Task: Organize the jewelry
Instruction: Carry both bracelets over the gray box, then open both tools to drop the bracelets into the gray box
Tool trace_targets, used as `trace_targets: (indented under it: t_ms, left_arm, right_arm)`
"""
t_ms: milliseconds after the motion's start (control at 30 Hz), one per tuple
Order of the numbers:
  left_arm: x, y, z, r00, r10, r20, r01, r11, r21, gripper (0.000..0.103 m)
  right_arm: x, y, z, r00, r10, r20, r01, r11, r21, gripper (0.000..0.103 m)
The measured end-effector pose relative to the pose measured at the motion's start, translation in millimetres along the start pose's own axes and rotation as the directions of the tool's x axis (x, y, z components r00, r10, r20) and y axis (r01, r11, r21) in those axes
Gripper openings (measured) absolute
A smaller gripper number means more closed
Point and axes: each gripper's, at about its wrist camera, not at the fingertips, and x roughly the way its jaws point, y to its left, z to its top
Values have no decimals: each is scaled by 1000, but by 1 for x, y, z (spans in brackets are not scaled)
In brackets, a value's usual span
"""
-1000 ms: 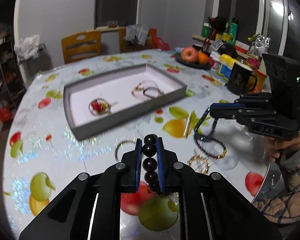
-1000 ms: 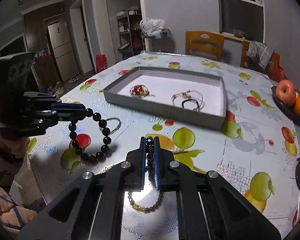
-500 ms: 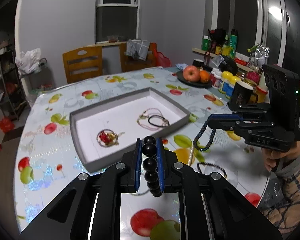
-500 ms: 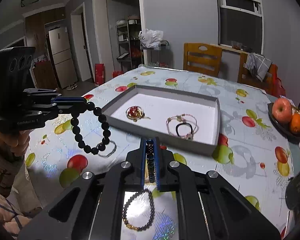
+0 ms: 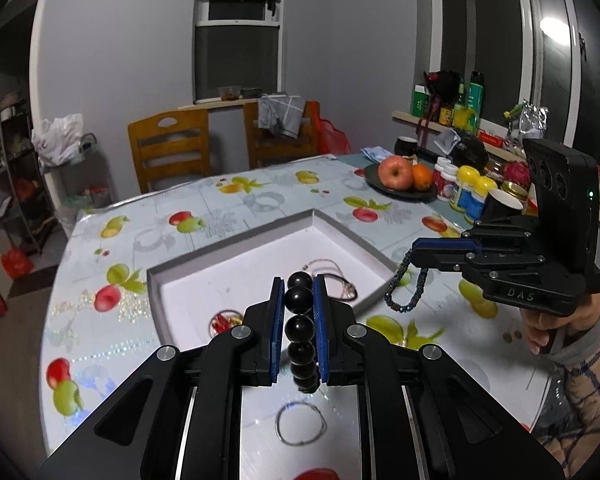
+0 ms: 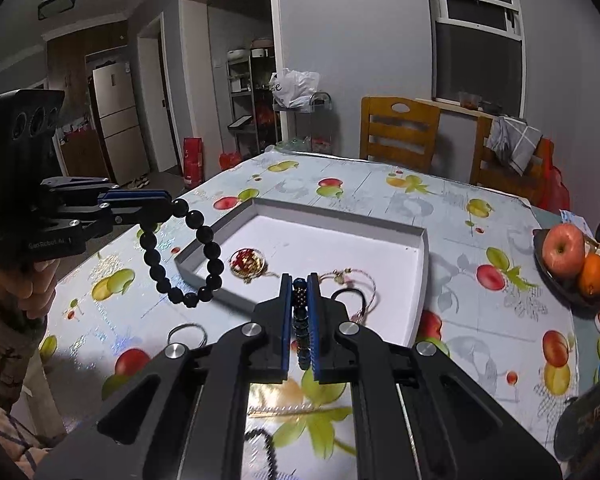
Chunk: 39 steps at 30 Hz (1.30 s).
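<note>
We see the left gripper (image 5: 300,300) clamped tight on a black bead bracelet (image 6: 180,256), which dangles clear above the table (image 5: 260,200) just beside the tray's (image 6: 340,216) near corner. The right gripper (image 6: 300,304) pinches a small dark beaded bracelet (image 5: 404,292), hanging over the tray's edge. Inside the tray lie a red pendant (image 6: 247,262) and a black band (image 6: 350,300). A thin ring (image 5: 300,424) rests on the table.

Fruit-patterned table (image 6: 500,216): grey tray (image 6: 420,280) at centre; dark fruit plate (image 6: 556,284) at three o'clock; thin metal ring (image 6: 188,334) at eight o'clock.
</note>
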Motion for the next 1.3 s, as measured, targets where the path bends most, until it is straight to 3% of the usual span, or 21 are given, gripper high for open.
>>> trace_targets:
  t_ms: [433, 833, 1033, 1300]
  left_arm:
    - [43, 13, 20, 1000, -8, -2, 8, 1000, -22, 15]
    - [106, 41, 34, 998, 60, -25, -61, 997, -43, 15]
    - [133, 67, 28, 993, 85, -87, -92, 993, -71, 15]
    - [151, 102, 11, 971, 162, -176, -183, 977, -108, 15]
  right_arm:
    - [56, -15, 27, 1000, 10, -18, -10, 999, 31, 7]
    - [125, -36, 48, 997, -9, -77, 15, 997, 81, 7]
    - [162, -53, 50, 985, -18, -170, 38, 993, 111, 7]
    - [184, -83, 38, 966, -46, -254, 90, 983, 162, 7]
